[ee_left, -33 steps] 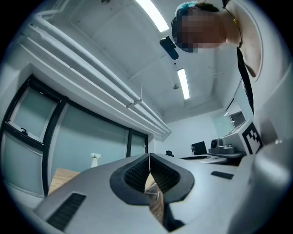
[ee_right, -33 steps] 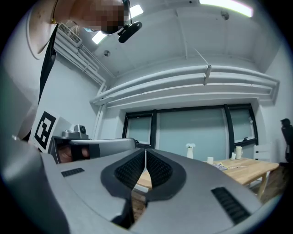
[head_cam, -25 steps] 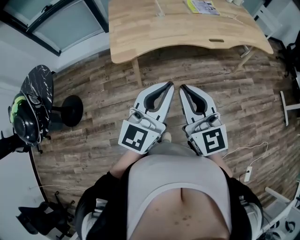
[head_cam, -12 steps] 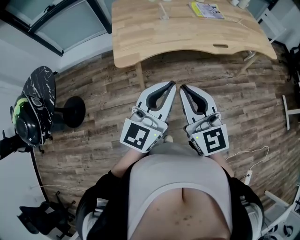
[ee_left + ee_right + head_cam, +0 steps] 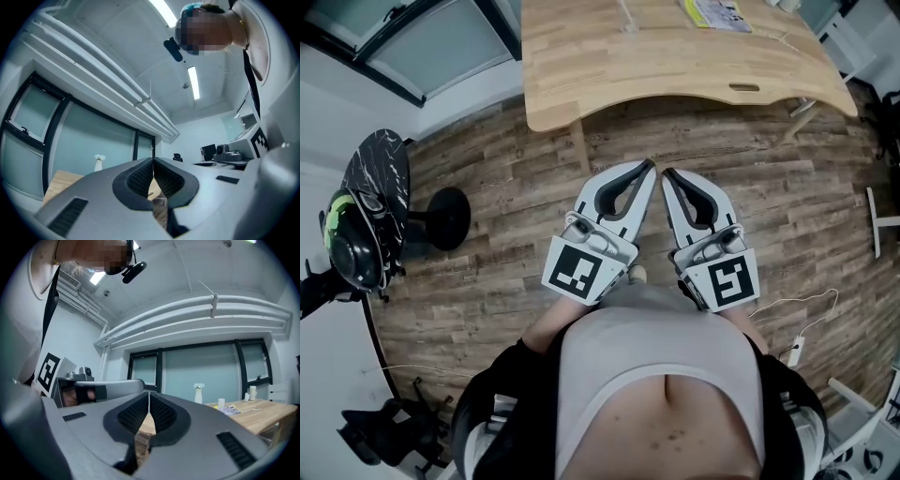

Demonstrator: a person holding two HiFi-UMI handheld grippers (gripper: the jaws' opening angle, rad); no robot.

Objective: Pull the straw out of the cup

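I hold both grippers close to my body above the plank floor, pointing at a wooden table (image 5: 675, 66). My left gripper (image 5: 649, 167) is shut with nothing in it, its pads meeting in the left gripper view (image 5: 153, 160). Beside it, my right gripper (image 5: 667, 173) is also shut and empty (image 5: 149, 394). Far off on the table stand a white vase of flowers (image 5: 198, 393), a small white cup (image 5: 221, 402) and a yellow booklet (image 5: 712, 11). I can make out no straw at this distance.
A black marbled round stool (image 5: 380, 183) with a helmet (image 5: 345, 239) stands at the left, next to a black round base (image 5: 445, 220). A white cable and plug strip (image 5: 797, 349) lie on the floor at the right. Desks with monitors (image 5: 208, 152) line the far wall.
Both grippers and the view have edged slightly toward the table. The jaws of both stay shut as before.
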